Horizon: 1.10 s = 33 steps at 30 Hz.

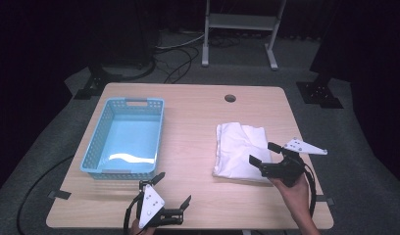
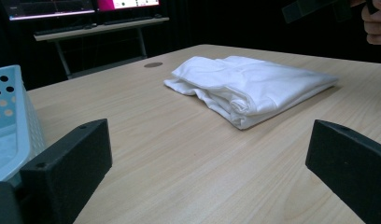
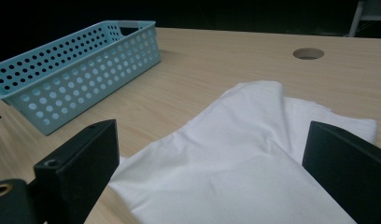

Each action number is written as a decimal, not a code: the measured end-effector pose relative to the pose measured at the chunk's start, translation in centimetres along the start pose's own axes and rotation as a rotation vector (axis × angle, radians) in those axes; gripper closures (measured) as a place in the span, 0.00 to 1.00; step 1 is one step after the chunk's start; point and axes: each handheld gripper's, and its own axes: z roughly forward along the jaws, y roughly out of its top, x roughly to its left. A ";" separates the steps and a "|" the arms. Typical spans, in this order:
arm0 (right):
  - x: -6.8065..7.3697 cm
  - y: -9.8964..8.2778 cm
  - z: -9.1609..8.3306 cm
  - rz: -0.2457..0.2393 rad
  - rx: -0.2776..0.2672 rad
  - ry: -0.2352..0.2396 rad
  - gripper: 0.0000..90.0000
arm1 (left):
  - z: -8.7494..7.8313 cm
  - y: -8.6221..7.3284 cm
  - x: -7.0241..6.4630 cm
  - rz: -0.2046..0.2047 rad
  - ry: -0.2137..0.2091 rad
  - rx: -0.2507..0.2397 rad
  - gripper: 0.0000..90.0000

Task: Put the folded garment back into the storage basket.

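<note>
While both grippers' jaws gape empty, right gripper (image 1: 266, 153) hides the white cloth's (image 1: 237, 149) corner.

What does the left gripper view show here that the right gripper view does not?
Left gripper view alone: the person's hand at upper right, and a desk with lit screens beyond the table. Right gripper view alone: the blue basket's full perforated side and handle end. Both: the folded white cloth, the table's round hole, and open black jaws.
</note>
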 end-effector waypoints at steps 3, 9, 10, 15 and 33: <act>-0.1 0.1 0.4 0.014 0.012 0.005 0.04 | 0.0 0.0 0.0 -0.001 -0.003 0.000 0.00; -0.3 0.4 1.6 0.028 0.050 0.010 0.04 | 0.0 0.0 0.0 0.001 -0.002 0.002 0.00; -0.3 0.5 1.7 0.030 0.054 0.011 0.04 | 0.0 0.0 0.0 0.001 -0.003 0.002 0.00; -0.7 0.9 2.5 0.055 0.093 0.030 0.04 | 0.0 0.0 0.0 -0.001 -0.005 0.001 0.00; -1.6 2.0 4.0 0.081 0.181 0.006 0.05 | 0.0 0.0 0.0 0.000 -0.003 0.000 0.00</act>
